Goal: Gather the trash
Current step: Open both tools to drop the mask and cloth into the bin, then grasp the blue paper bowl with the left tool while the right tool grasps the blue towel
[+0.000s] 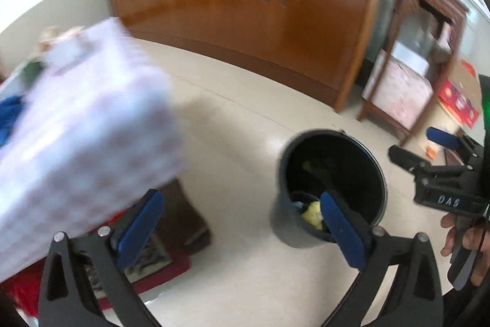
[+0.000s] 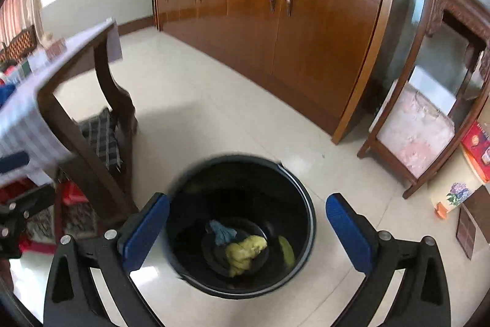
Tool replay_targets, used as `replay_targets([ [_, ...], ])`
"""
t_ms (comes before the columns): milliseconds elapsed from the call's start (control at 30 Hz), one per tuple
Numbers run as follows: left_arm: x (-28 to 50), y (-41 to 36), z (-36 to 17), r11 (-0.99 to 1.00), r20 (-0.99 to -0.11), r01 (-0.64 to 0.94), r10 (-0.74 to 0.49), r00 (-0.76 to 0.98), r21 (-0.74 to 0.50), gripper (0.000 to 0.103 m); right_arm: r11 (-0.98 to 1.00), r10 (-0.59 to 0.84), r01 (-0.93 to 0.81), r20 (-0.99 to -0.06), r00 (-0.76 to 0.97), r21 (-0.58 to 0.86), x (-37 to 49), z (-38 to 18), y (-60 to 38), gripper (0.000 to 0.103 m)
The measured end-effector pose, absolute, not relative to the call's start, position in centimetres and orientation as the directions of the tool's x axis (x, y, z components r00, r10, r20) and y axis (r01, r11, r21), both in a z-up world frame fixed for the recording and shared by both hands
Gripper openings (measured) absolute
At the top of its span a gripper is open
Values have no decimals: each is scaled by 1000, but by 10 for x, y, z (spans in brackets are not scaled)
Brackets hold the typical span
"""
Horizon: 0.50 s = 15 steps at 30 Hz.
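Note:
A black round bin (image 2: 242, 222) stands on the pale tiled floor, with crumpled yellow trash (image 2: 245, 250) and a blue scrap (image 2: 223, 232) inside. My right gripper (image 2: 248, 232) is open and empty, directly above the bin's mouth. My left gripper (image 1: 242, 232) is open and empty, to the left of the bin (image 1: 330, 186), beside the table corner. The right gripper also shows in the left wrist view (image 1: 428, 152), held by a hand at the right edge.
A table with a checked white cloth (image 1: 82, 124) and dark wooden legs (image 2: 76, 137) stands left of the bin. A long wooden cabinet (image 2: 291, 29) runs along the back. A carved wooden stand (image 2: 428, 112) and red boxes (image 2: 477, 149) are at right. A red rug (image 1: 147, 265) lies under the table.

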<state>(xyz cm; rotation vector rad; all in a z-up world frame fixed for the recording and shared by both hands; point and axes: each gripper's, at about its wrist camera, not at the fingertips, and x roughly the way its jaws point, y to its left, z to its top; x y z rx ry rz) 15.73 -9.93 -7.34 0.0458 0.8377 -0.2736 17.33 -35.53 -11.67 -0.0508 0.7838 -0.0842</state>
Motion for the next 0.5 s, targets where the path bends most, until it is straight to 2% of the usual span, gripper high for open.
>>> replay_targets([
  [267, 134, -21, -43, 991, -706, 118, -123, 698, -56, 103, 998, -14, -30, -635, 773, -58, 160, -73, -279, 103],
  [500, 118, 9, -35, 996, -673, 40, -83, 735, -80, 103, 994, 44, -94, -605, 795, -51, 137, -53, -223, 103],
])
